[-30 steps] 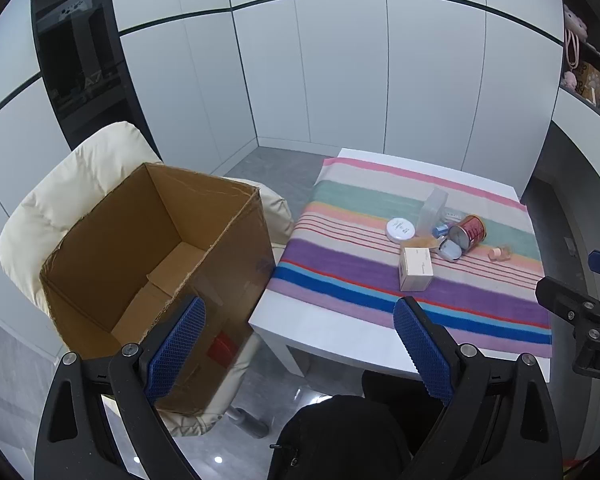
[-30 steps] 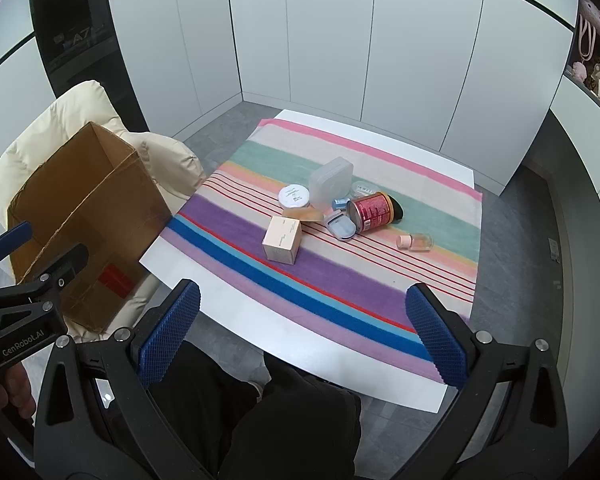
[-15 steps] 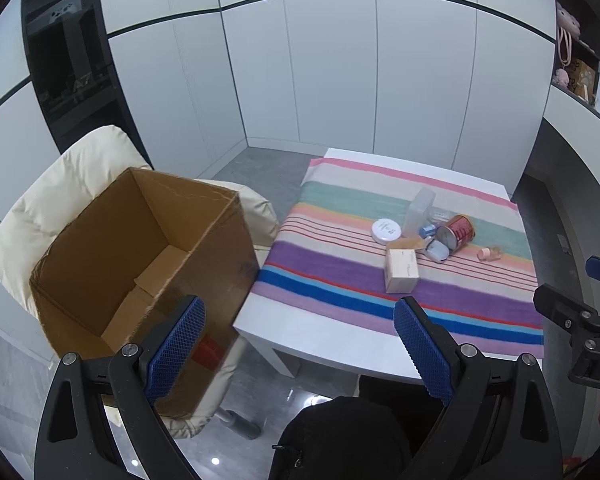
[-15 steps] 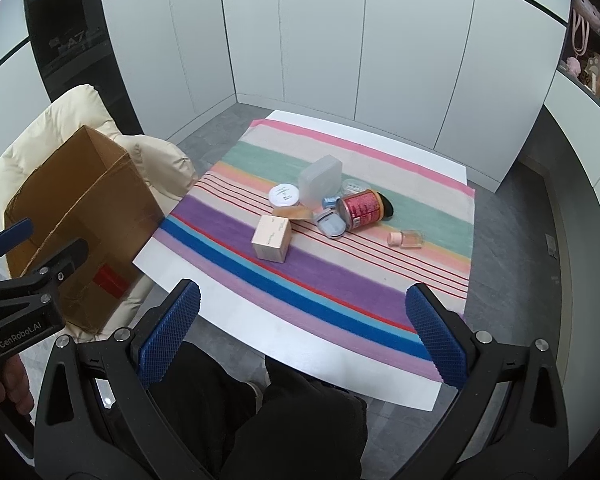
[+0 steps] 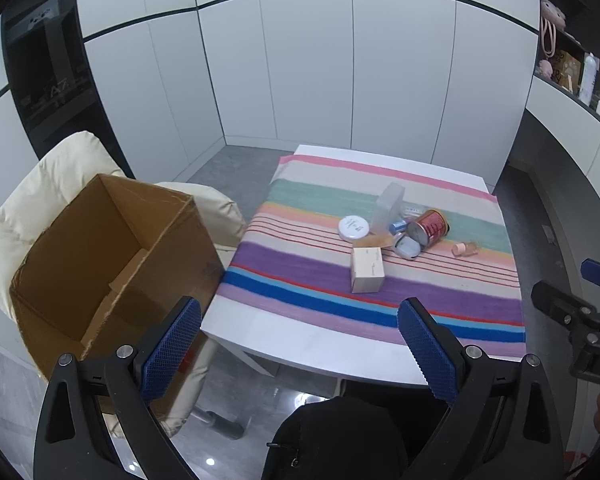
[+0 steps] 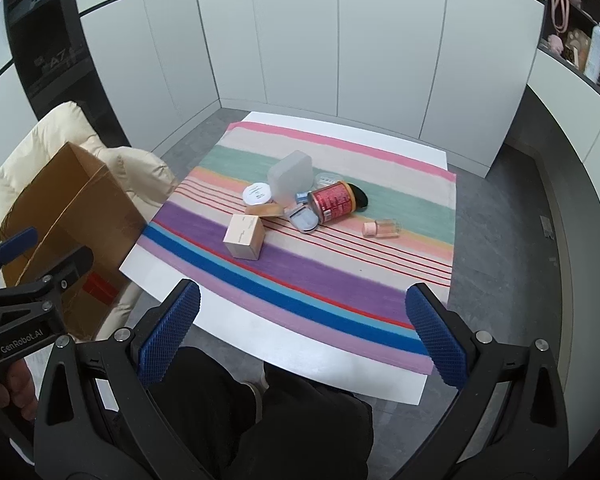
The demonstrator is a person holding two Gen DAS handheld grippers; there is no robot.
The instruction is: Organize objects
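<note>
**Both claws spread above the near table edge; clutter grouped ahead**

Left claw (image 5: 300, 344): blue cross-hatched rubber pads (image 5: 171, 354) on black plastic arms, jaws opening, nothing between them. Right claw (image 6: 302, 334): same build, spread wide, empty. Both held short of the white table (image 6: 256, 344), above dark-trousered knees (image 6: 260, 420).

Ahead of both claws, on a soft woven cloth (image 6: 340, 280) striped pink, beige, green, purple and blue: a pale pink cardboard carton (image 6: 244, 236), cuboid, nearest the pads, small print unreadable. Beyond it, touching or just beside one another: a flat round white tin (image 6: 257, 193) with illegible lid print; a frosted translucent plastic box (image 6: 290, 178), upright, rounded corners; a tan oblong piece (image 6: 265, 210); an open pale-blue compact (image 6: 304, 218); a red-labelled cylindrical can (image 6: 334, 202) lying on its side, metal base toward the claws, label text too small to read. Right of the can and apart from it, a small pink bottle (image 6: 382, 229), lying flat.

Left of the left claw: an open brown corrugated cardboard box (image 5: 112, 264), flaps folded inside, resting on a cream quilted chair (image 5: 24, 208).

Seen only from the right wrist: "GenRobot.AI" printed on the left claw's body, a red patch on the box's outer wall, a dark object behind the can. Seen only from the left wrist: the box interior.
</note>
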